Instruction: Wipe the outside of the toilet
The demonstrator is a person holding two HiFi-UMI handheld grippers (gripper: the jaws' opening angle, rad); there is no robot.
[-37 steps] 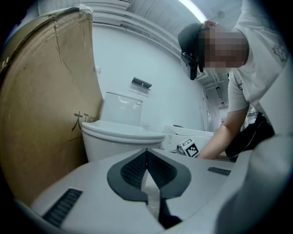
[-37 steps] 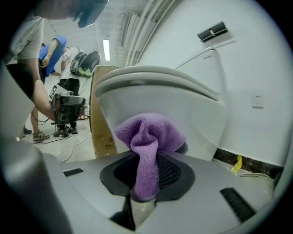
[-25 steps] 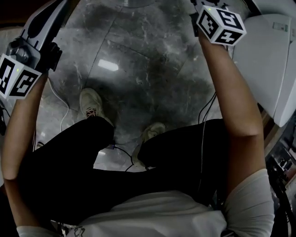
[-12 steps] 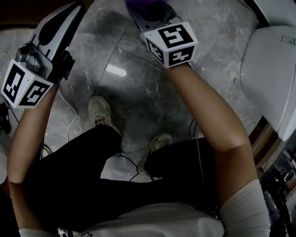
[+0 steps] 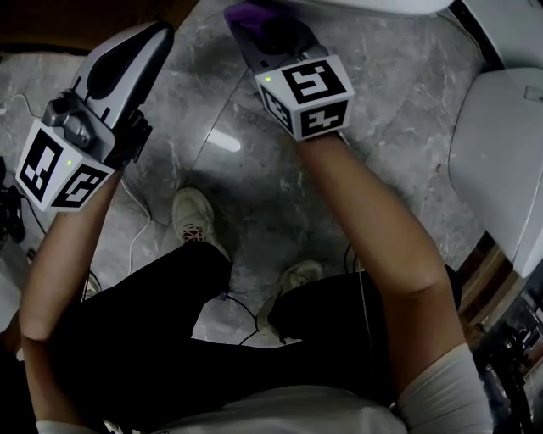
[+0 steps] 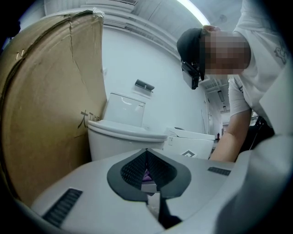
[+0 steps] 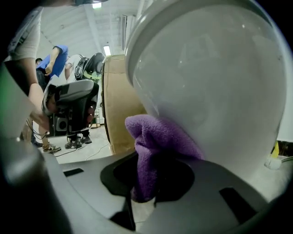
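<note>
The white toilet bowl (image 7: 215, 82) fills the right gripper view; only its lower rim (image 5: 373, 5) shows at the top edge of the head view. My right gripper (image 7: 151, 164) is shut on a purple cloth (image 7: 158, 137), and the cloth's free end presses against the bowl's outer wall. From above, the right gripper (image 5: 259, 25) reaches up under the bowl with the purple cloth (image 5: 250, 13) at its tip. My left gripper (image 5: 153, 38) hovers to the left over the floor, jaws closed together, holding nothing. In the left gripper view (image 6: 147, 171) it points at the toilet (image 6: 123, 135).
A tall cardboard box (image 6: 46, 114) stands left of the toilet. A second white fixture (image 5: 501, 144) sits at the right. Cables (image 5: 140, 225) trail over the grey marble floor near the person's shoes (image 5: 197, 216). Other people stand in the background (image 7: 55, 59).
My right gripper has swung left and forward with the cloth, from beside the right fixture to the bowl. The left gripper has drifted slightly right.
</note>
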